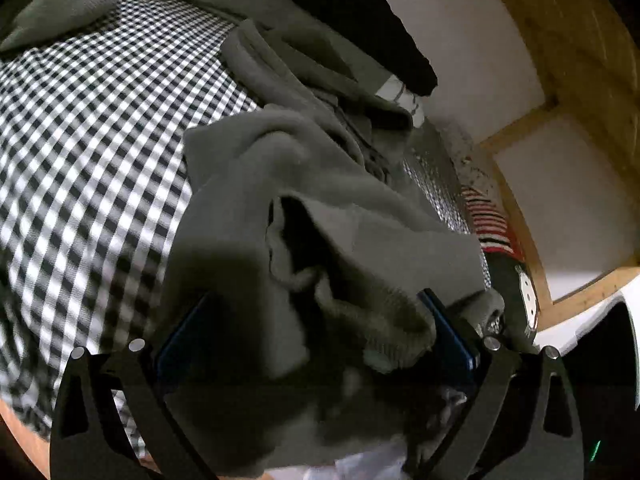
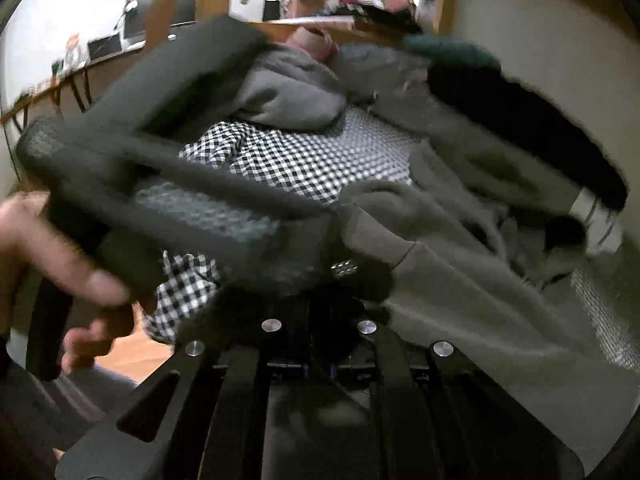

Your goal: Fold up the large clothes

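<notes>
- The left gripper (image 1: 316,328) has its jaws spread wide; a bunched fold of the grey fleece garment (image 1: 320,200) lies loosely between the blue pads.
- The right gripper (image 2: 320,300) has its jaws pressed together, pinching the same garment's edge.
- The garment sprawls over the black-and-white checked bed cover (image 1: 100,140).
- A person's hand (image 2: 60,264) shows at left in the right wrist view, blurred.
</notes>
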Available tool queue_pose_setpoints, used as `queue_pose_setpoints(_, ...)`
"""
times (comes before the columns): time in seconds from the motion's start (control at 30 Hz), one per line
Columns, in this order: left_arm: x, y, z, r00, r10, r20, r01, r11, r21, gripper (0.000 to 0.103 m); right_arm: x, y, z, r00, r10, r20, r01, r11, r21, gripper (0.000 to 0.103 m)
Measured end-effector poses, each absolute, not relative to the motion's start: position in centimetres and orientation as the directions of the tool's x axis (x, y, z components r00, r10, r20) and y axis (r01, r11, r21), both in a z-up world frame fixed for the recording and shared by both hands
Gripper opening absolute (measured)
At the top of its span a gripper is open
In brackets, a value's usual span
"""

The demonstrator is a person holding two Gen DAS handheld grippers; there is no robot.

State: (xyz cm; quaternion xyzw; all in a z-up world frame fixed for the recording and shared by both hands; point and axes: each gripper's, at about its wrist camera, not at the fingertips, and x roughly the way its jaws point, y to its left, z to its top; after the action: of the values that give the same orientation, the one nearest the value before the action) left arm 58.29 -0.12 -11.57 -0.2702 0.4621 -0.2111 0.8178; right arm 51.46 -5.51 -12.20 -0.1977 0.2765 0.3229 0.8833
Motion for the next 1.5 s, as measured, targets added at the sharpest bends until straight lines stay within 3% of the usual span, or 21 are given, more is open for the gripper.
queue_pose_setpoints(0.03,58.1,0.6,-11.6,0.495,-0.597,-0.631,0.101,0.761,-0.641,0.094,50.8,-5.1,-12.5,0.661,0.451,-0.6,-0.677,0.703,-0.218,0.007)
queue_pose_setpoints(0.13,59.8,1.5,-11.4,0.524,-0.561,-0.641,0.071,0.778,-0.624,0.033,49.4,-4.0,-13.2,0.707,0.431,-0.561,-0.666,0.673,-0.322,0.007)
queue_pose_setpoints(0.2,60.6,2.2,-11.5,0.522,-0.592,-0.615,0.083,0.752,-0.654,0.027,49.2,-3.2,-13.6,0.724,0.418,-0.549,-0.652,0.675,-0.345,0.009)
queue_pose_setpoints(0.27,61.3,2.2,-11.5,0.52,-0.599,-0.609,0.093,0.748,-0.657,0.022,49.1,-2.7,-13.7,0.728,0.419,-0.543,-0.647,0.681,-0.343,0.019)
queue_pose_setpoints(0.33,61.6,3.4,-11.3,0.535,-0.594,-0.601,0.093,0.748,-0.657,0.014,47.8,-2.8,-13.5,0.72,0.462,-0.517,-0.668,0.663,-0.338,0.07)
queue_pose_setpoints(0.4,61.9,5.8,-10.5,0.574,-0.574,-0.584,0.076,0.748,-0.659,0.008,46.2,-2.8,-13.2,0.733,0.48,-0.481,-0.667,0.648,-0.369,0.089)
queue_pose_setpoints(0.43,62.3,6.4,-10.1,0.6,-0.561,-0.571,0.068,0.747,-0.662,0.007,45.3,-3.1,-12.6,0.738,0.477,-0.478,-0.664,0.642,-0.384,0.089)
queue_pose_setpoints(0.6,64.0,6.5,-9.2,0.584,-0.557,-0.59,0.086,0.766,-0.637,0.007,45.6,-11.5,-7.5,0.698,0.49,-0.522,-0.657,0.728,-0.195,0.089)
queue_pose_setpoints(0.73,61.6,5.0,-8.1,0.592,-0.548,-0.591,0.11,0.781,-0.614,0.008,50.7,-22.6,-5.1,0.729,0.324,-0.603,-0.442,0.895,-0.053,0.091)
queue_pose_setpoints(0.8,60.3,3.5,-7.4,0.586,-0.529,-0.614,0.125,0.808,-0.576,0.026,53.5,-27.4,-5.5,0.726,0.219,-0.652,-0.299,0.954,-0.013,0.091)
queue_pose_setpoints(0.83,59.8,2.3,-7.0,0.585,-0.517,-0.625,0.14,0.824,-0.55,0.044,55.4,-30.6,-6.4,0.693,0.148,-0.706,-0.196,0.981,0.014,0.091)
queue_pose_setpoints(0.87,59.2,0.9,-6.8,0.583,-0.505,-0.636,0.159,0.839,-0.521,0.053,56.7,-32.5,-7.4,0.653,0.124,-0.747,-0.149,0.988,0.033,0.091)
queue_pose_setpoints(0.9,58.8,-0.2,-6.9,0.581,-0.489,-0.65,0.167,0.854,-0.493,0.053,57.8,-33.9,-8.6,0.614,0.111,-0.781,-0.123,0.991,0.044,0.091)
queue_pose_setpoints(1.0,58.1,-3.5,-8.9,0.58,-0.373,-0.725,0.142,0.922,-0.361,0.053,58.5,-34.2,-13.1,0.55,-0.051,-0.833,-0.158,0.974,-0.163,0.091)
queue_pose_setpoints(1.1,57.3,-5.0,-10.7,0.608,-0.272,-0.746,0.157,0.962,-0.223,0.053,57.1,-34.7,-14.9,0.544,-0.042,-0.838,-0.185,0.968,-0.168,0.091)
queue_pose_setpoints(1.2,56.7,-5.2,-11.0,0.64,-0.239,-0.731,0.145,0.971,-0.19,0.053,56.0,-36.7,-14.1,0.545,-0.008,-0.838,-0.166,0.979,-0.117,0.092)
queue_pose_setpoints(1.3,56.3,-5.5,-11.2,0.658,-0.213,-0.723,0.141,0.977,-0.16,0.053,54.3,-37.1,-13.0,0.568,-0.046,-0.822,-0.172,0.97,-0.173,0.092)
queue_pose_setpoints(1.43,55.4,-7.2,-11.5,0.695,-0.124,-0.708,0.131,0.99,-0.045,0.053,54.6,-37.2,-9.3,0.668,-0.092,-0.739,-0.078,0.978,-0.192,0.093)
queue_pose_setpoints(1.5,54.9,-8.4,-11.7,0.718,-0.054,-0.694,0.112,0.993,0.038,0.054,56.4,-35.7,-9.6,0.653,-0.069,-0.755,-0.108,0.977,-0.182,0.093)
